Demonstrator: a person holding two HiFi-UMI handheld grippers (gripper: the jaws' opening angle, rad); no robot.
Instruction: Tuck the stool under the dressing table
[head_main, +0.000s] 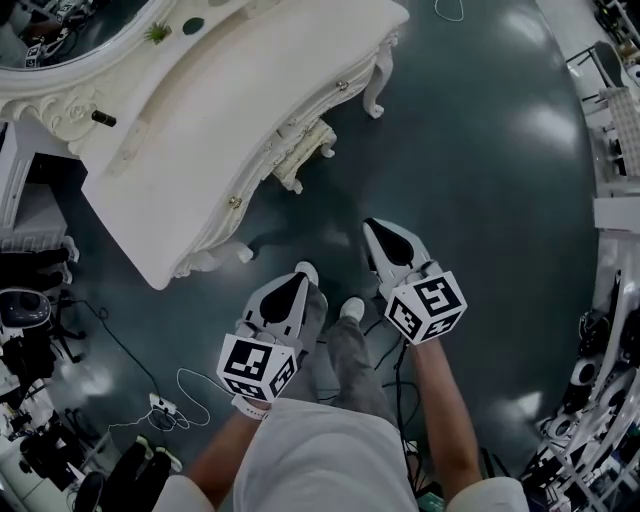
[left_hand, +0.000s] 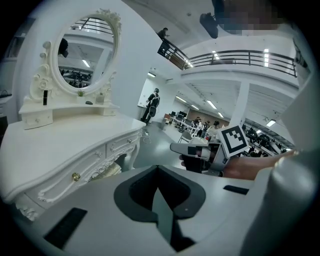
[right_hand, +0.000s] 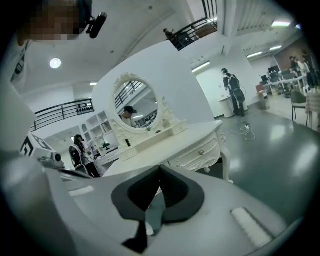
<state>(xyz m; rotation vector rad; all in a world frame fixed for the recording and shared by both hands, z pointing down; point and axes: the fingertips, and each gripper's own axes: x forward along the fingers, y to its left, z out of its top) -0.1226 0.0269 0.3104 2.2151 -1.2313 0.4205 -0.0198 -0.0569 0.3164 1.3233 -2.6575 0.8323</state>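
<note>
Left gripper (head_main: 292, 287): jaws together, nothing between them, held above the floor (head_main: 480, 180).
Right gripper (head_main: 375, 235): jaws together, empty, just beside the left gripper.
Stool (head_main: 305, 150): under the dressing table (head_main: 230, 110), between its legs, only the fringed edge showing.
Dressing table: ahead-left of the 2 grippers, apart from both.
Mirror (left_hand: 87, 52): oval, upright at the table's back.

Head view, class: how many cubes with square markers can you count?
2. One white cube with black square markers rides on the left gripper, lower centre; the other on the right gripper, just right of it. None looks hidden.
</note>
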